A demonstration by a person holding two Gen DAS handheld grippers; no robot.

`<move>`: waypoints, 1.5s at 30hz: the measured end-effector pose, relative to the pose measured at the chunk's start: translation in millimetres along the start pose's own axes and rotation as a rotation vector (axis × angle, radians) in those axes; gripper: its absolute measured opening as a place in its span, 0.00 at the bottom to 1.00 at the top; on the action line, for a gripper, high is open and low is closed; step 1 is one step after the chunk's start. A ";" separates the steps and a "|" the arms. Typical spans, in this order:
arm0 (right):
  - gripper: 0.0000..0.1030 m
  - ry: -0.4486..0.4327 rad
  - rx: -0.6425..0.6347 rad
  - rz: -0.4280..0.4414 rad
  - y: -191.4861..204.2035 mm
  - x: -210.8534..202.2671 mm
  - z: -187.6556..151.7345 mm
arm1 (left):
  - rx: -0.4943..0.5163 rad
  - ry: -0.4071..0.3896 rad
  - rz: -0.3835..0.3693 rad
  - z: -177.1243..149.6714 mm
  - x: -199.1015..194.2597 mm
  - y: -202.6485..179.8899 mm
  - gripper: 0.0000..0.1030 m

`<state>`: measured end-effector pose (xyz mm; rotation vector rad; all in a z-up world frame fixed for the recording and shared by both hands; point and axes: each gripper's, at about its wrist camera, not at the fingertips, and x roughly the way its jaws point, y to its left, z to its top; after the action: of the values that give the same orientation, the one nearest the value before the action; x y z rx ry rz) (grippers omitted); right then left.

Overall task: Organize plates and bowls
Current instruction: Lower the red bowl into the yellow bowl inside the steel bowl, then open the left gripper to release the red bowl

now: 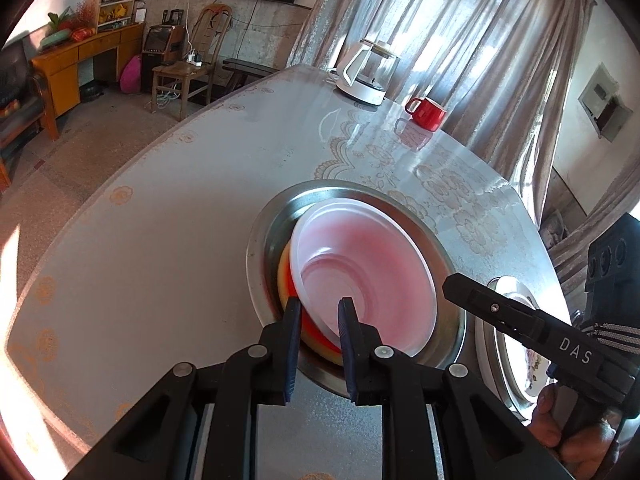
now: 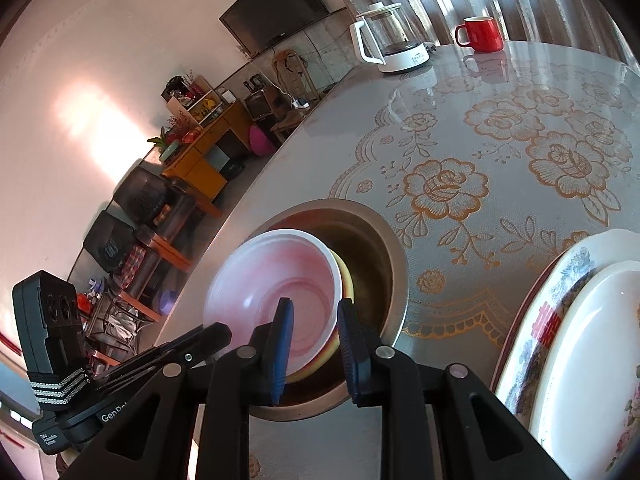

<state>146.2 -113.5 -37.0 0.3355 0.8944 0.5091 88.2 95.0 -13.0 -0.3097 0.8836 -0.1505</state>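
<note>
A translucent white bowl (image 1: pixel 368 264) (image 2: pixel 280 276) lies tilted on a yellow-orange bowl (image 1: pixel 285 280) (image 2: pixel 347 280), both inside a round metal basin (image 1: pixel 272 232) (image 2: pixel 372 248). My left gripper (image 1: pixel 320 316) (image 2: pixel 224 332) is shut on the white bowl's near rim, which passes between its blue pads. My right gripper (image 2: pixel 314 316) (image 1: pixel 450 282) has its jaws close together at the basin's right side, beside the bowls' edge. I see nothing pinched in it. A white plate (image 2: pixel 600 340) rests on a flower-patterned plate (image 2: pixel 560 300) (image 1: pixel 520 320) to the right.
The table (image 1: pixel 160 220) wears a glossy floral cloth. A glass kettle (image 1: pixel 368 72) (image 2: pixel 392 40) and a red mug (image 1: pixel 426 112) (image 2: pixel 482 34) stand at its far edge by the curtains. A hand holds the right gripper's handle at the left wrist view's lower right.
</note>
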 end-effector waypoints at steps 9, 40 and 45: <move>0.18 0.013 -0.025 -0.035 2.2 6.9 -3.3 | 0.027 -0.004 0.014 -1.3 4.5 -3.0 0.18; 0.18 -0.032 -0.163 -0.186 12.0 17.3 -6.7 | 0.115 -0.040 0.097 0.4 16.8 -8.1 0.18; 0.18 -0.029 -0.161 -0.182 13.0 16.5 -7.8 | 0.117 -0.039 0.096 1.0 17.3 -8.9 0.20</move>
<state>144.9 -93.1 -46.1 0.1128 0.8406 0.4039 99.9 82.4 -22.2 -0.1605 0.8453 -0.1059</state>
